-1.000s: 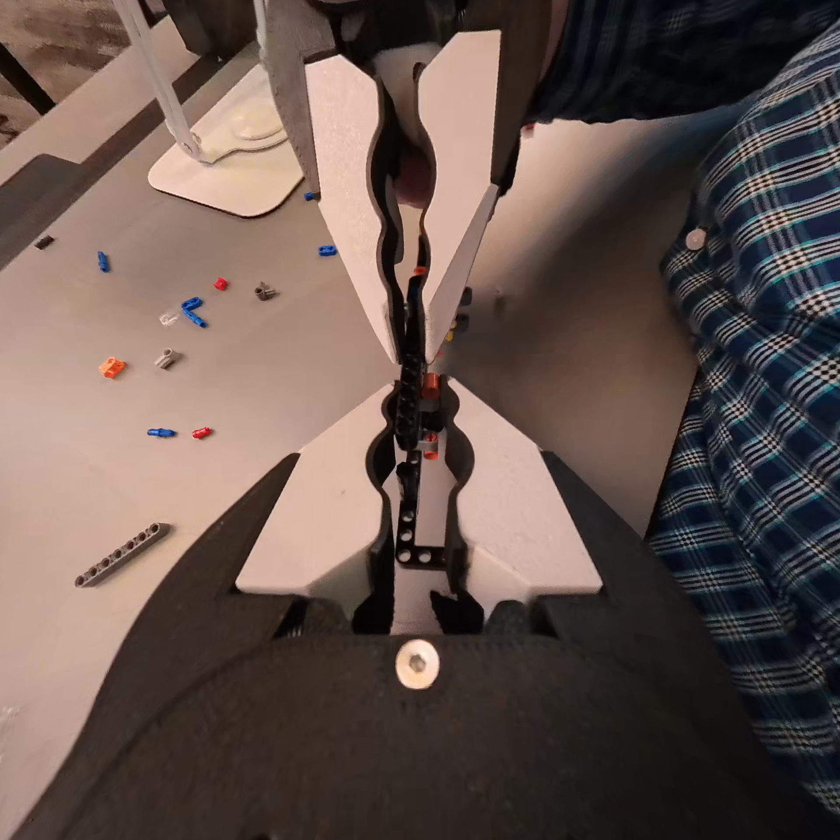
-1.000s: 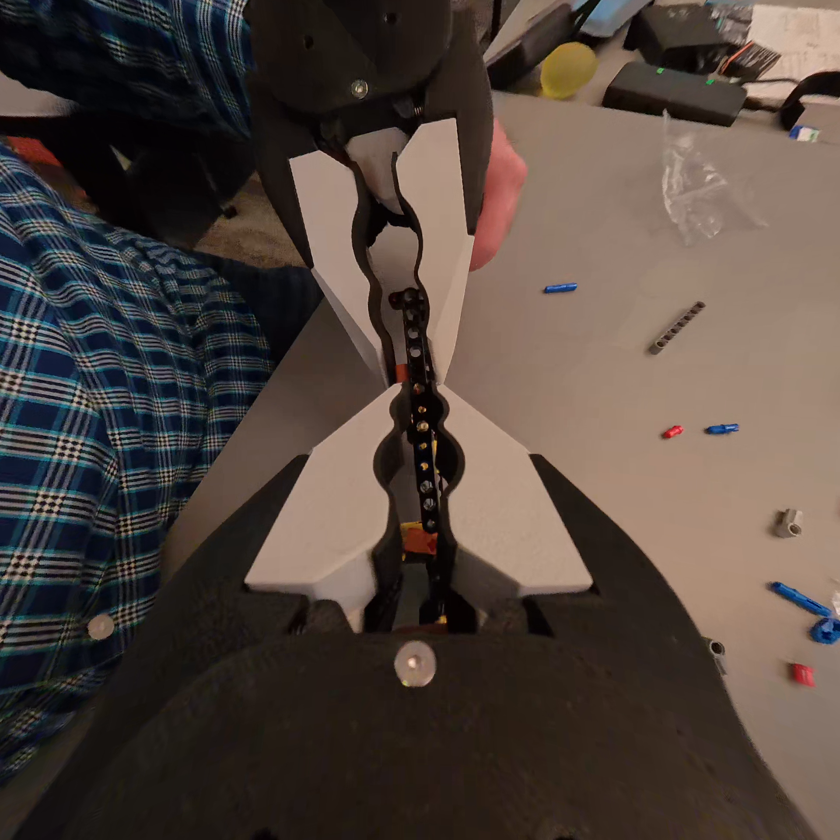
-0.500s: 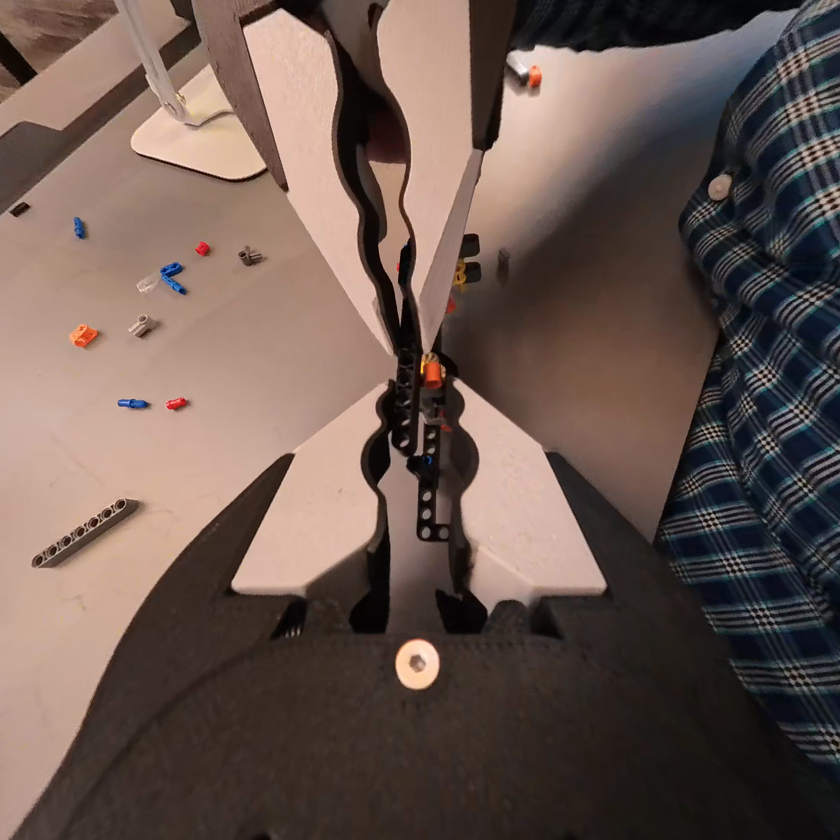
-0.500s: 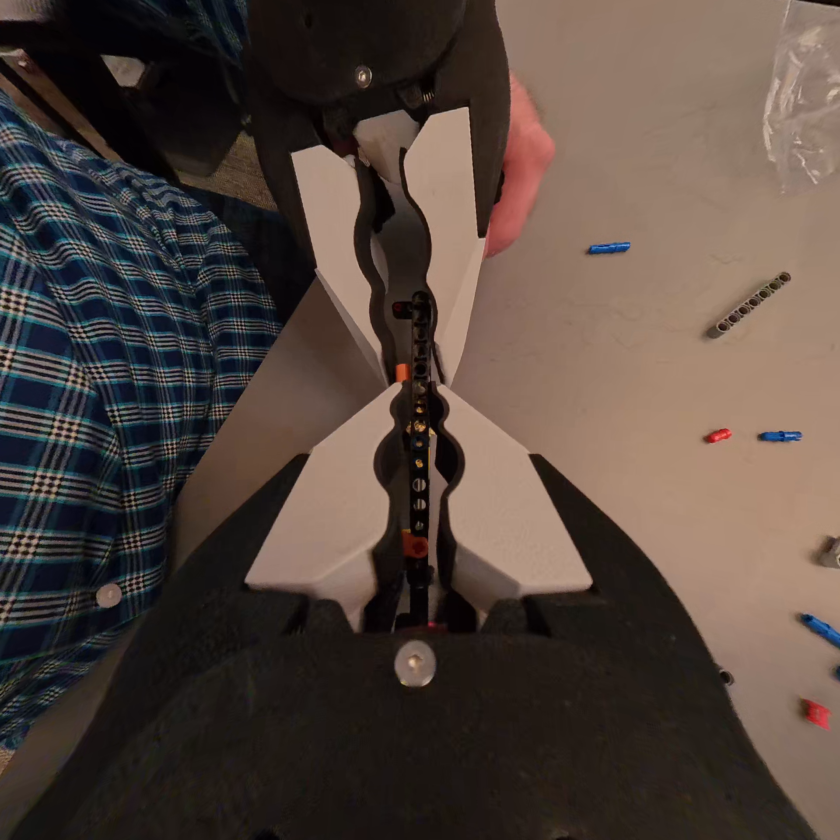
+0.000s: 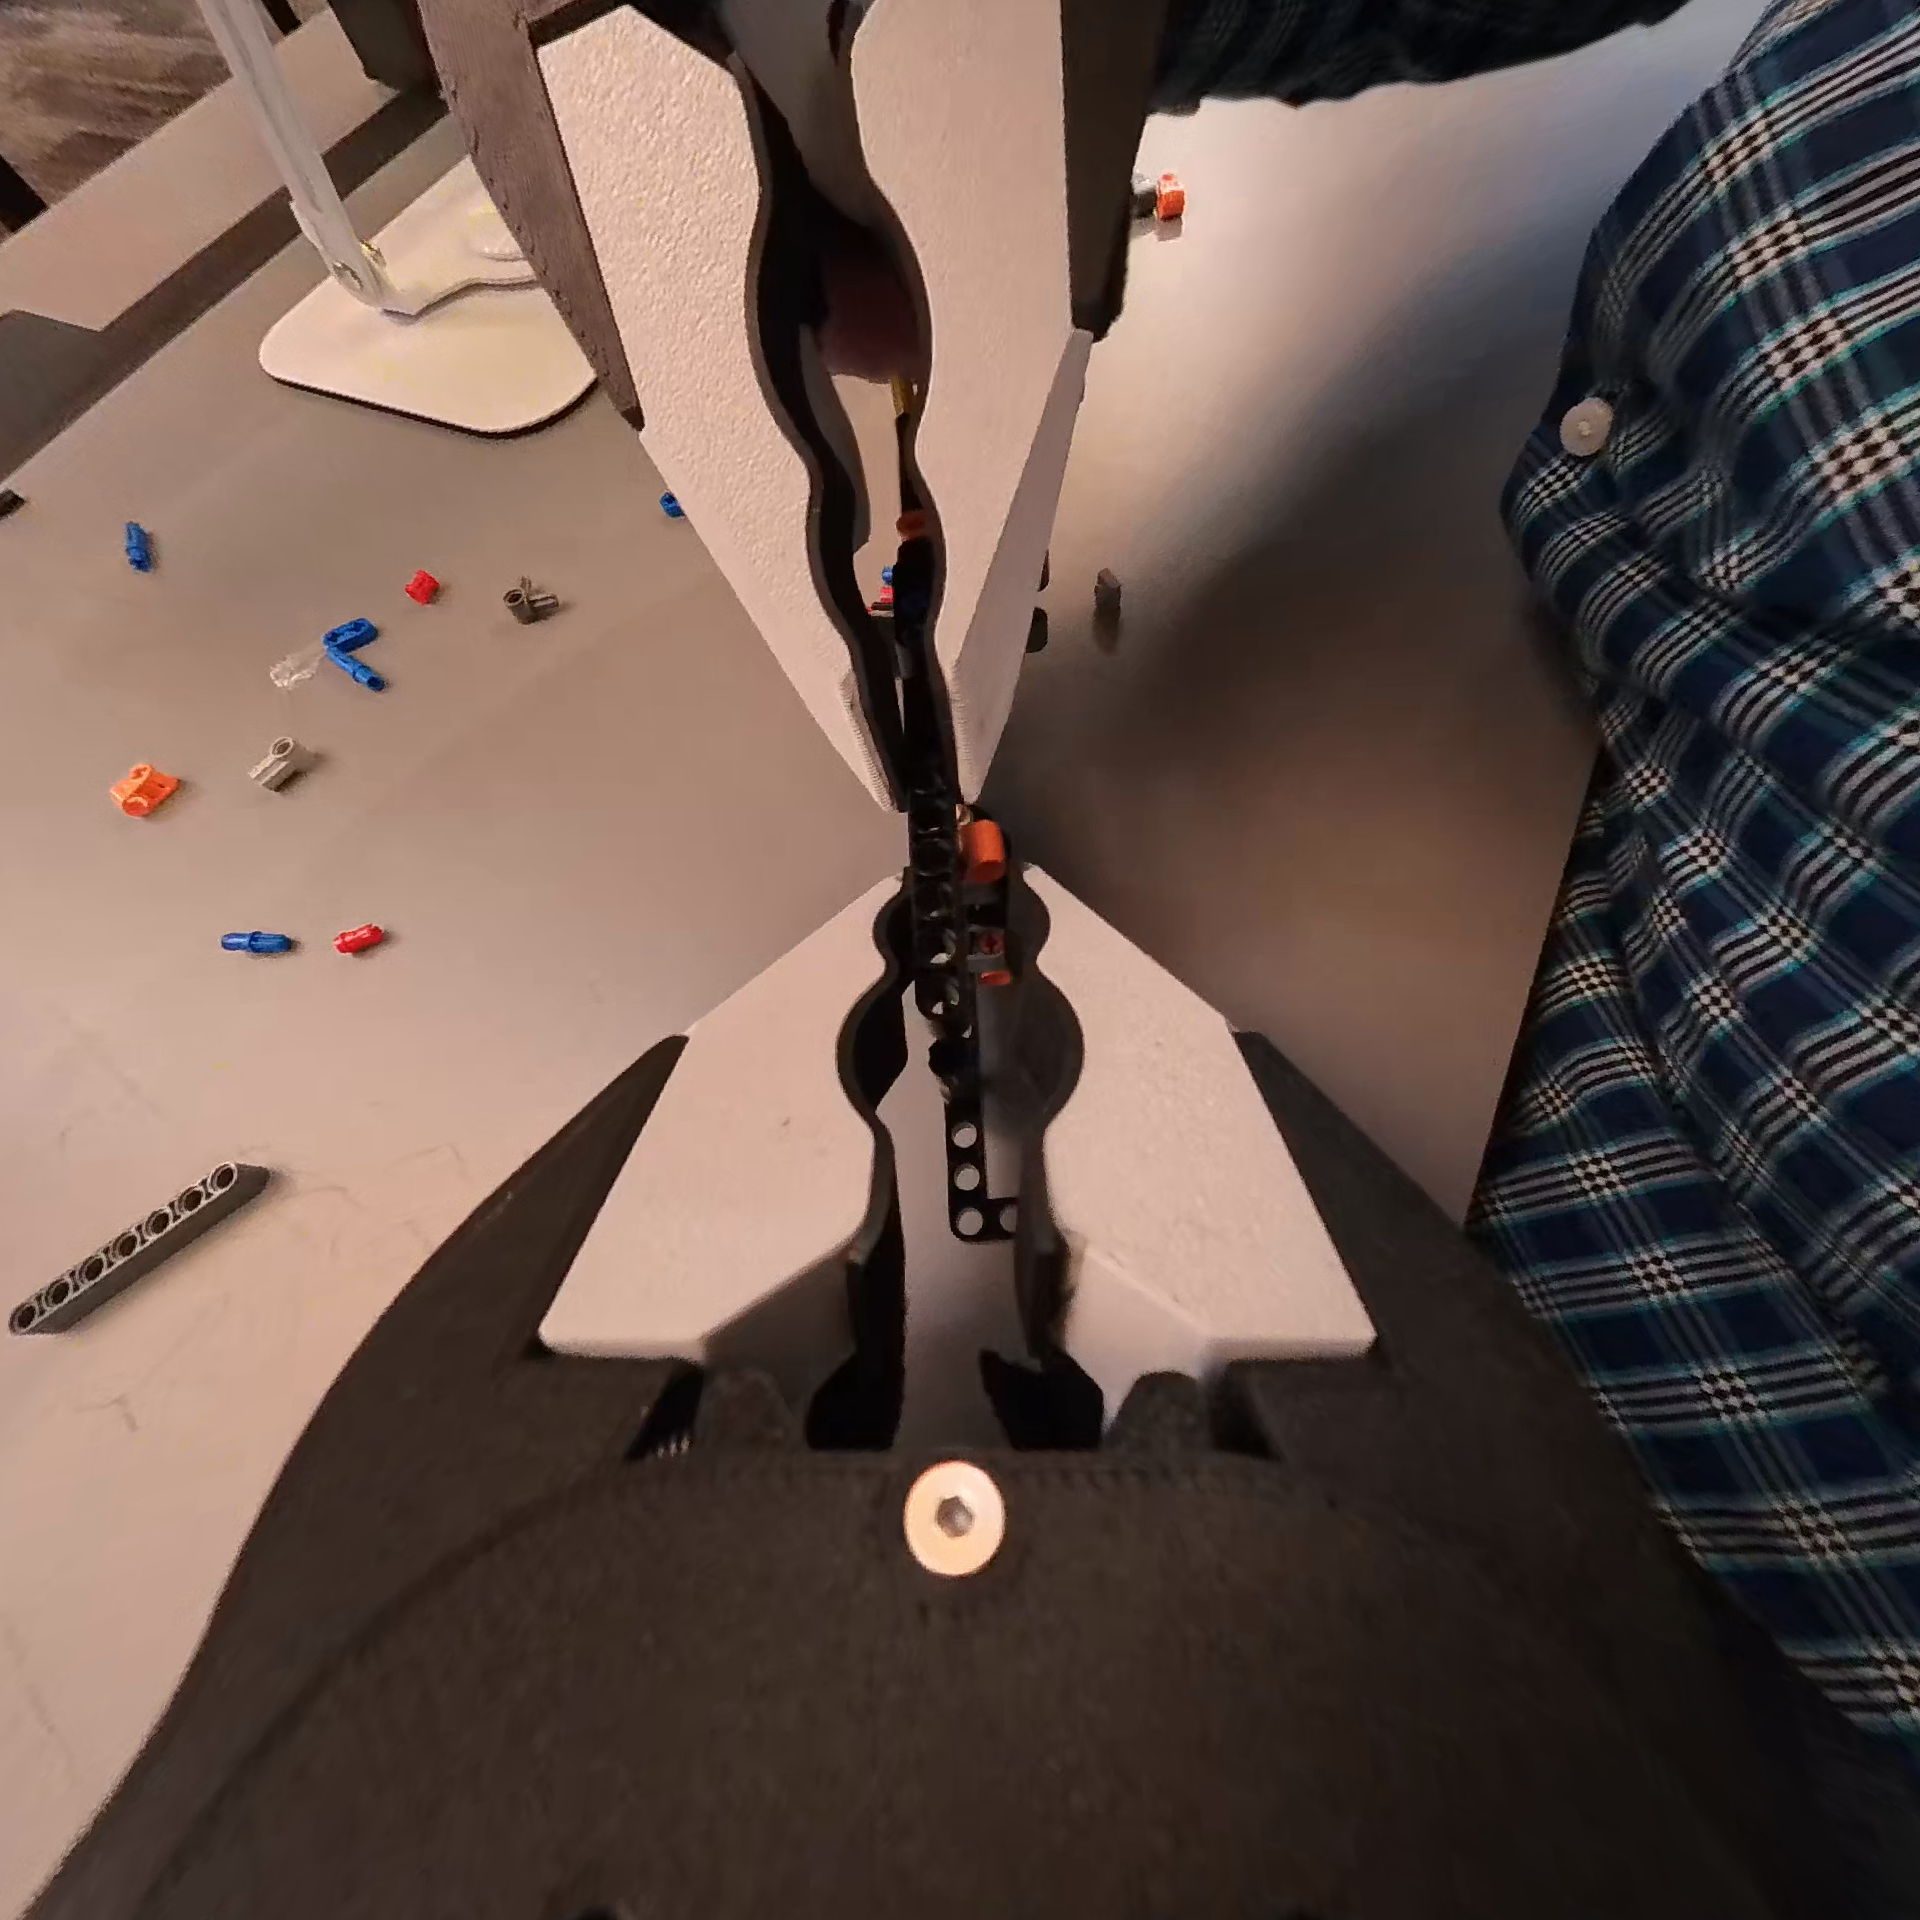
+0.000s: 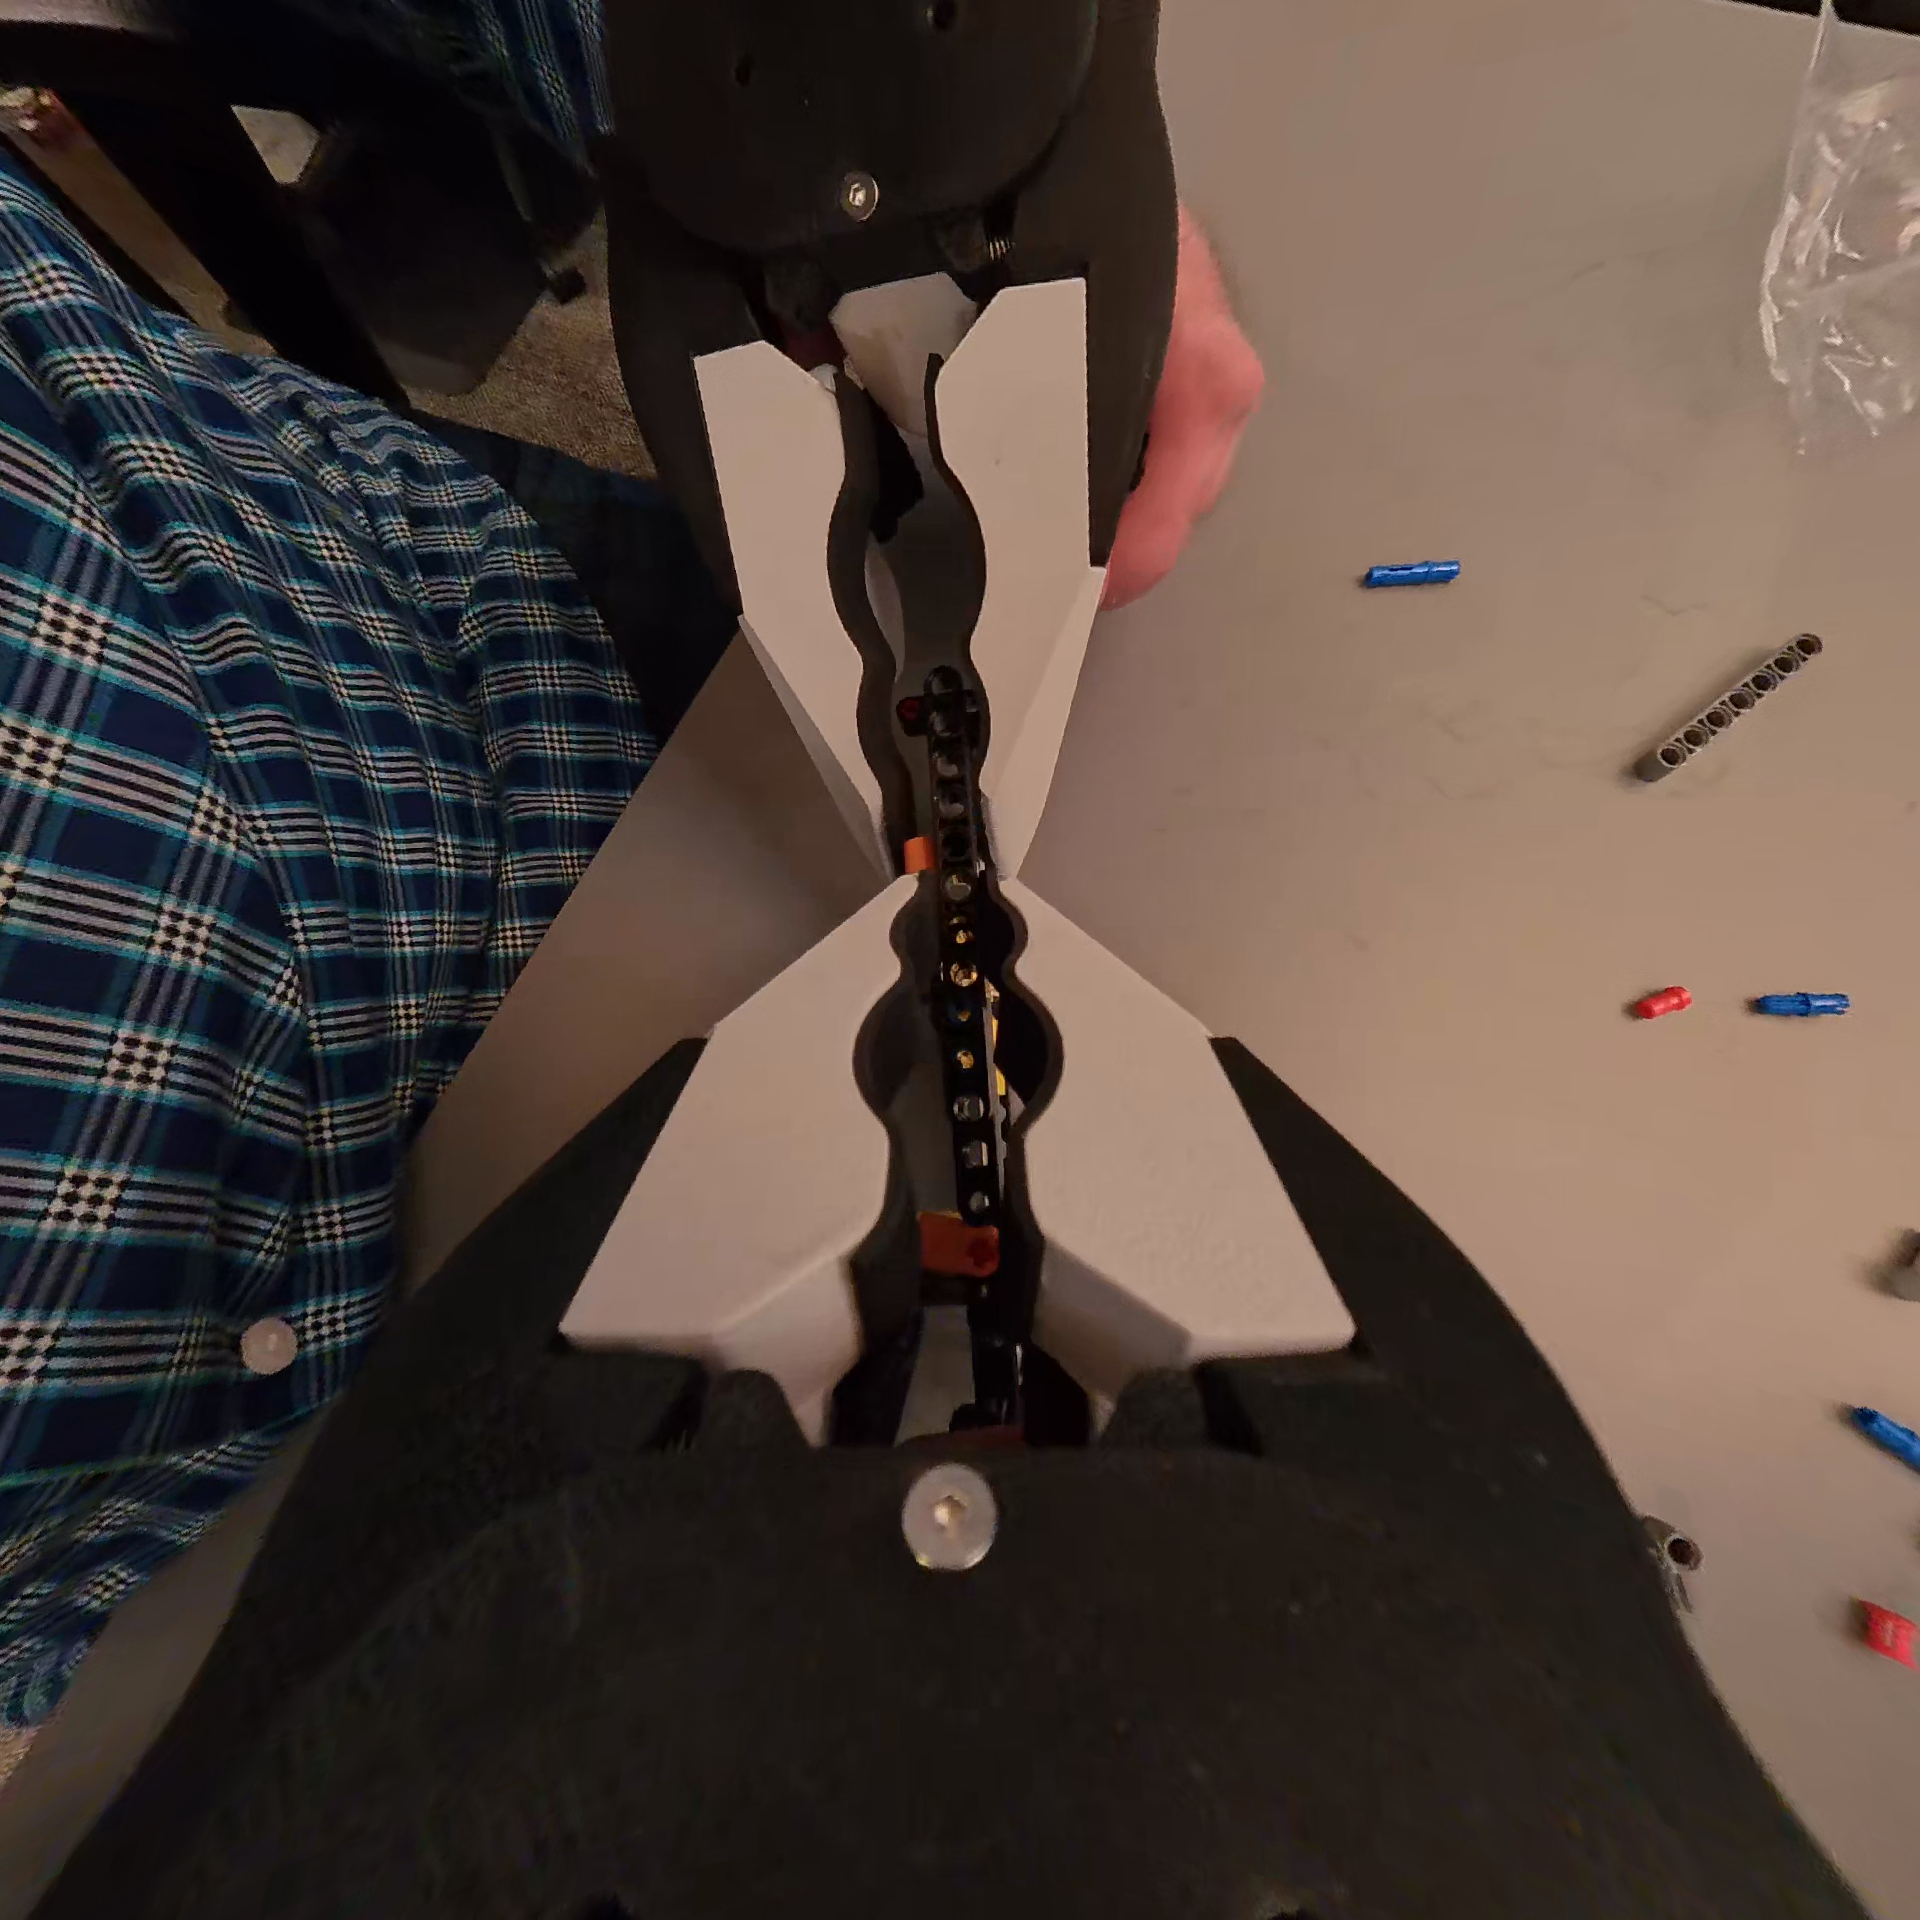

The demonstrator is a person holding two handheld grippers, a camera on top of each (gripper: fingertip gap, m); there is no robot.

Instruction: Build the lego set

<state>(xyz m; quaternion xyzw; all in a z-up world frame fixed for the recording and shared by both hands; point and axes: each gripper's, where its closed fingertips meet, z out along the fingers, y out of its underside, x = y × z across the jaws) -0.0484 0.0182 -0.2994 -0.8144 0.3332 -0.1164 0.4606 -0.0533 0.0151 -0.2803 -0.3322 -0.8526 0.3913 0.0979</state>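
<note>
Grey table [image 5: 623,1039]; slim black holed lego assembly [image 5: 935,914], orange bits.

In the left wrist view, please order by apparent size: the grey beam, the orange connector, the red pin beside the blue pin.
1. grey beam, clearly largest.
2. orange connector.
3. red pin, only slightly smaller.

The beam lies nearest the camera, which exaggerates its lead.
</note>
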